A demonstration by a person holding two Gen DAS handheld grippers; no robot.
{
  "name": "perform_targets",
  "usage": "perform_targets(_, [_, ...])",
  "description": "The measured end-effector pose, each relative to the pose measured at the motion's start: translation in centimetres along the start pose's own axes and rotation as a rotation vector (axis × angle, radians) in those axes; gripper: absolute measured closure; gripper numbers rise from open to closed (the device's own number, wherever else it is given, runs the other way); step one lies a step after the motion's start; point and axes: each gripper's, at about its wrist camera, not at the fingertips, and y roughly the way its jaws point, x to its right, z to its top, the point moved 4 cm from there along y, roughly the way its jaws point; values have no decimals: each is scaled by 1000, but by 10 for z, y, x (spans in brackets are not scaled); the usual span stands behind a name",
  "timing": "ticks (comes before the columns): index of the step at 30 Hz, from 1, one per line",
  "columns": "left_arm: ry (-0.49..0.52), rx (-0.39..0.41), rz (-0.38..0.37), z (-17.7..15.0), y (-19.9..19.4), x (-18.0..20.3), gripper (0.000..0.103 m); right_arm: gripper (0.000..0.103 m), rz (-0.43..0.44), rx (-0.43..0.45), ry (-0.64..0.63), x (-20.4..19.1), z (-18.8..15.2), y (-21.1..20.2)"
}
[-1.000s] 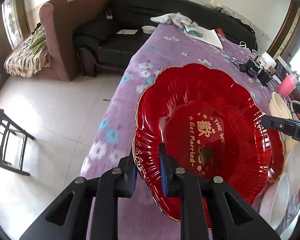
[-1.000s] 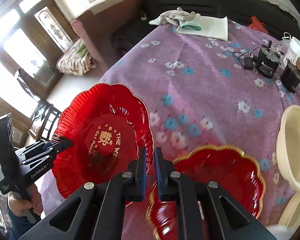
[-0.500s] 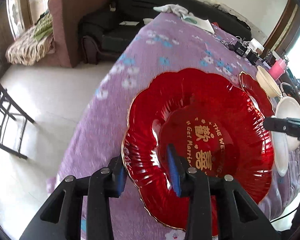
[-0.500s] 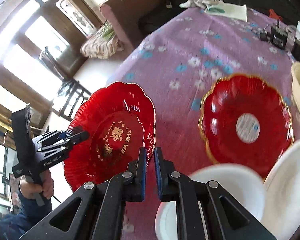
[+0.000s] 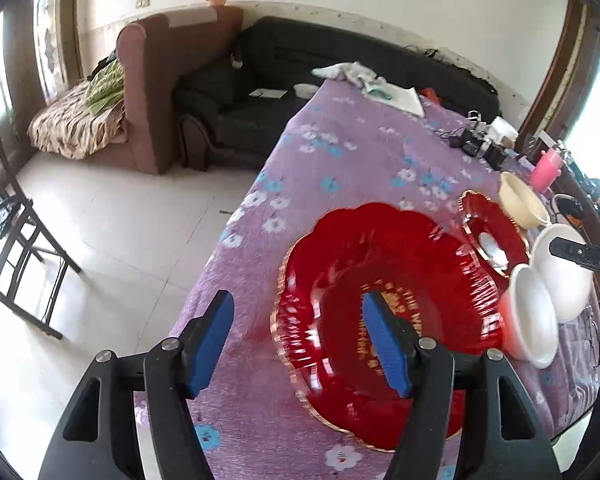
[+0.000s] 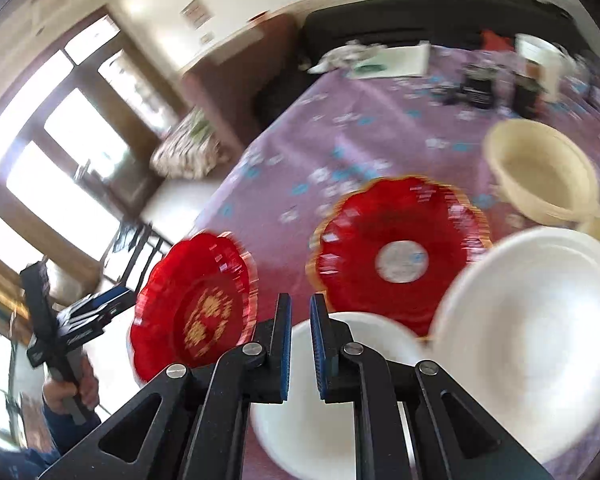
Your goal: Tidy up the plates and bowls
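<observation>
Counting two red plates, two white bowls, one cream bowl.

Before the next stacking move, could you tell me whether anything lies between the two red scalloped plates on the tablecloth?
Nothing visible does: only bare purple floral tablecloth separates the large gold-lettered red scalloped plate from the smaller gold-rimmed red scalloped plate.

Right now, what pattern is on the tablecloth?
Purple tablecloth with white and blue flowers, clearest in the left wrist view.

The lettered plate lies left of the second plate and bowls.
</observation>
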Motion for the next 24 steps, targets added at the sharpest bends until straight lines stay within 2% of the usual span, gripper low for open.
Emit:
perform_targets(7, [86,-19,-56,0,7,46,34,91,46,99,121,38,-3,-36])
perform_targets(13, [184,-34,-87,4,13,92,34,91,52,98,172,57,-15,-39])
perform_targets(19, [246,-61,-146,9,21,133,33,91,31,92,151,60,-14,-47])
perform_targets(22, [273,-76,-156,15,27,150,33,91,4,97,110,51,0,-53])
perform_targets(24, [289,-84,-164,19,30,161,33,83,-3,86,83,45,11,-49])
